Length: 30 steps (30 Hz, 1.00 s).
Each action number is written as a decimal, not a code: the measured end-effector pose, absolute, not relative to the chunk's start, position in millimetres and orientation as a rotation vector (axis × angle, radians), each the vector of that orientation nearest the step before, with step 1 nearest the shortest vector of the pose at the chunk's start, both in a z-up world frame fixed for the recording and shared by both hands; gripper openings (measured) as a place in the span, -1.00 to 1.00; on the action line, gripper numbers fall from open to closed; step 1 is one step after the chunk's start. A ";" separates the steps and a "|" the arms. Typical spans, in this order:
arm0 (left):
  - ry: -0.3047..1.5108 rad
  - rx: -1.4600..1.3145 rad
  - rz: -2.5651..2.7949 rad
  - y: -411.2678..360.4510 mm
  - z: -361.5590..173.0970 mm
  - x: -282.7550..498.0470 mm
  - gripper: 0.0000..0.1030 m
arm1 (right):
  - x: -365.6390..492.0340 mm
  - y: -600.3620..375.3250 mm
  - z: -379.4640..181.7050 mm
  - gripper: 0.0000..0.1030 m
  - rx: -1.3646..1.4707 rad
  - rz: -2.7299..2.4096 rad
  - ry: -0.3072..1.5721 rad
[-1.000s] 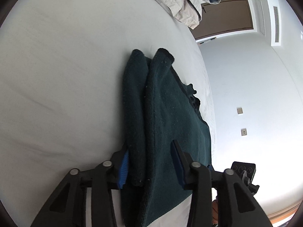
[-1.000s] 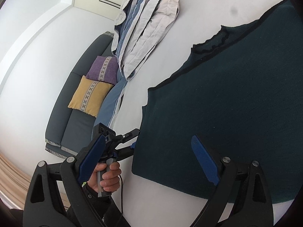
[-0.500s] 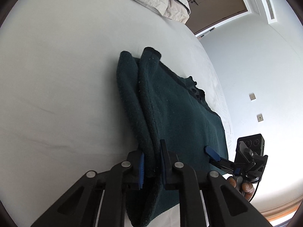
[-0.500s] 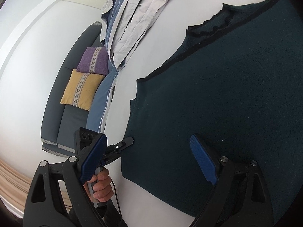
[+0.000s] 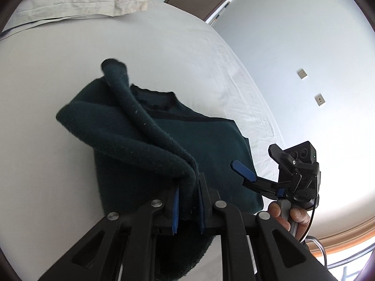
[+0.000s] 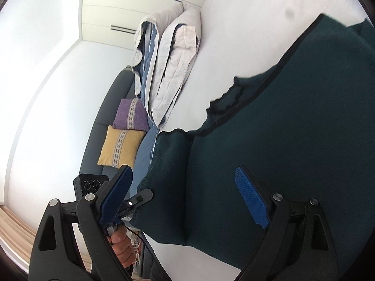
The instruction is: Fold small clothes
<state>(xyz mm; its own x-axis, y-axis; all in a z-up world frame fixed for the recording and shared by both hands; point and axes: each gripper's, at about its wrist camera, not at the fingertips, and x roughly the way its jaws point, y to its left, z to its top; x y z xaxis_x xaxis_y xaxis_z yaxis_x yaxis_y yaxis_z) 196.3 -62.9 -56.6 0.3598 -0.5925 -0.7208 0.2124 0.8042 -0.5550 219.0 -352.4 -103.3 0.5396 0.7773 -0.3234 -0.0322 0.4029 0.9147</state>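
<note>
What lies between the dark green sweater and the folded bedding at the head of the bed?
Only bare white sheet lies between the sweater and the bedding; the left wrist view shows it.

A dark teal knitted sweater [image 5: 211, 145] with black trim along its scalloped neckline lies on the white bed [image 5: 58, 46]. Its body is spread flat, neckline at the far end. The left edge is lifted off the sheet in a thick rolled fold that curls over the body.
</note>
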 end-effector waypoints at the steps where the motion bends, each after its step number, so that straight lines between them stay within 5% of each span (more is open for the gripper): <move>1: 1.095 -0.388 -0.545 -81.9 -60.9 198.5 -0.74 | 217.4 -367.4 -103.4 0.74 1.043 0.583 0.855; 7: 1.191 -0.362 -0.580 -163.8 -109.9 204.0 -0.56 | 210.6 -425.4 -122.3 0.74 1.104 0.500 0.863; 9: 1.199 -0.404 -0.603 -170.0 -116.7 200.4 -0.33 | 210.4 -428.6 -126.5 0.71 1.107 0.516 0.869; 11: 1.185 -0.434 -0.654 -174.2 -109.3 194.9 0.15 | 213.3 -427.4 -127.0 0.71 1.091 0.520 0.875; 12: 1.171 -0.426 -0.665 -173.9 -101.7 190.4 0.19 | 216.9 -425.9 -128.1 0.71 1.092 0.521 0.879; 18: 1.049 -0.411 -0.657 -134.6 -65.6 159.8 0.21 | 225.0 -405.0 -124.7 0.71 1.042 0.538 0.940; 30: 0.952 -0.234 -0.578 -123.1 -97.6 111.8 0.20 | 248.0 -344.2 -138.3 0.61 0.916 0.550 1.229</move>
<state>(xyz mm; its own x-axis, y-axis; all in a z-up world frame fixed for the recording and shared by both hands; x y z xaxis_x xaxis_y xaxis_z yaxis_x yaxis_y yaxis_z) 111.8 -123.1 -97.6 0.4438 -0.5607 -0.6990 0.3606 0.8258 -0.4335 248.0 -344.2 -138.3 0.2768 0.7862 -0.5526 0.1115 0.5449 0.8311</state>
